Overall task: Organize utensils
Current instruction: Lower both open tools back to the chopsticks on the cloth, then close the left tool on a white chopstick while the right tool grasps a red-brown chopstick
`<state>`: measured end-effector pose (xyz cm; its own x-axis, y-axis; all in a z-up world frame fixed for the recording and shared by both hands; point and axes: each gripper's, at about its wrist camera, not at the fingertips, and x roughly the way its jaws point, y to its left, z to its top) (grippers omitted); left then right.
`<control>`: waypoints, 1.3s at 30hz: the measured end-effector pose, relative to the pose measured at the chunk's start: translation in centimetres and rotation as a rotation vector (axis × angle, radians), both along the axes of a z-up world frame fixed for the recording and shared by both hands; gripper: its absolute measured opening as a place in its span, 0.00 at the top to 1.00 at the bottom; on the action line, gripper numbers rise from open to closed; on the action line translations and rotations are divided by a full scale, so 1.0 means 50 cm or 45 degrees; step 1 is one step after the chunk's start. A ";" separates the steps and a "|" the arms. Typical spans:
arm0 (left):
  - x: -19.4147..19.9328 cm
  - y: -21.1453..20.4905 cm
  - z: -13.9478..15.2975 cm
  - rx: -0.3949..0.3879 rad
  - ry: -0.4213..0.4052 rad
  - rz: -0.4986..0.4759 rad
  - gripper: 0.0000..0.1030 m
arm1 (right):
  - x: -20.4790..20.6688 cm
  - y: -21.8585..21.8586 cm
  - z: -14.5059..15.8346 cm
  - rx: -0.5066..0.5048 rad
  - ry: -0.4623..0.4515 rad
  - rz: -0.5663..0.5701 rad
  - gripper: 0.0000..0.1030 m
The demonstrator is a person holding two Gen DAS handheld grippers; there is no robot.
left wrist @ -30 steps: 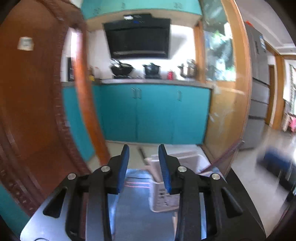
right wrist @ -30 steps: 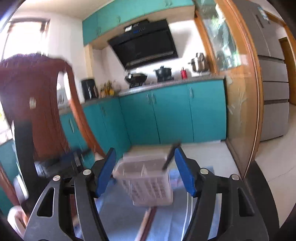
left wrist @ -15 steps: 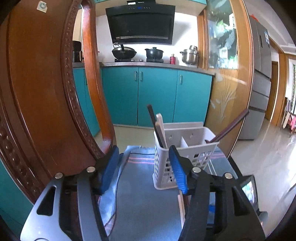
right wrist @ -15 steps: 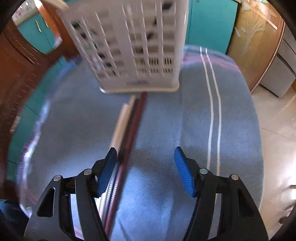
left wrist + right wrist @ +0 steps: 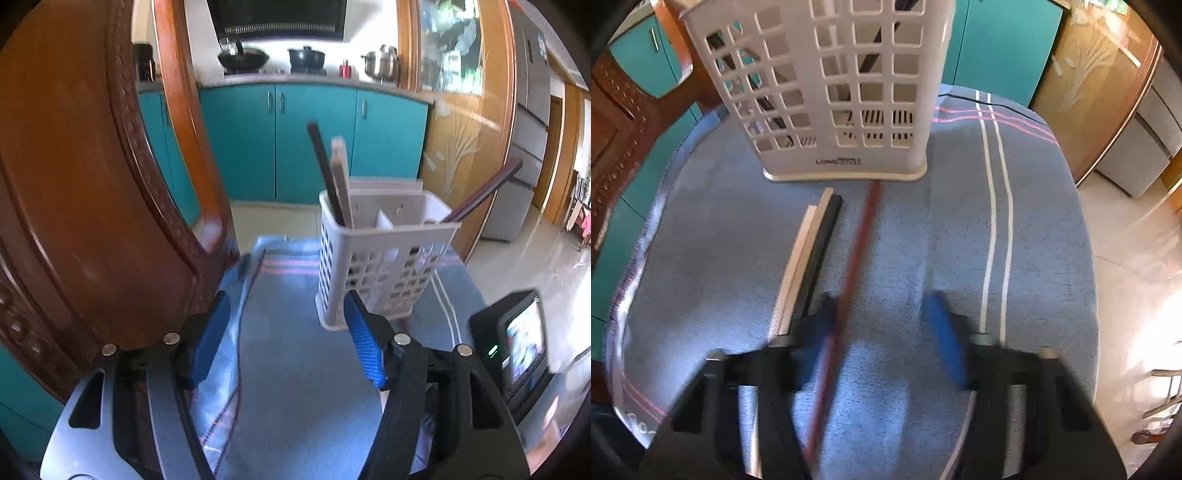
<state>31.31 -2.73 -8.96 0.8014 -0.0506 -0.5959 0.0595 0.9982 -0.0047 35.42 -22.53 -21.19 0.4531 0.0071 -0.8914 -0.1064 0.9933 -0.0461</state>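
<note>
A white slotted utensil basket stands on a blue cloth; it also shows in the right wrist view. In it stand a black stick, a pale stick and a red-brown stick. On the cloth before the basket lie a pale stick, a black stick and a red-brown stick. My right gripper is open, low over the cloth, with the red-brown stick between its fingers near the left one. My left gripper is open and empty, left of the basket.
A carved wooden chair back stands close on the left of the table. The other gripper's camera with a lit screen is at the right in the left wrist view. Teal kitchen cabinets and tiled floor lie beyond the table edge.
My right gripper has dropped lower and nearer over the sticks on the cloth; the red-brown stick now lies apart from the other two. My left gripper has opened wider and tipped down a little.
</note>
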 end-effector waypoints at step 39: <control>0.049 -0.079 -0.171 -0.153 0.479 -0.243 0.86 | 0.008 -0.145 0.031 0.293 0.056 -0.181 0.73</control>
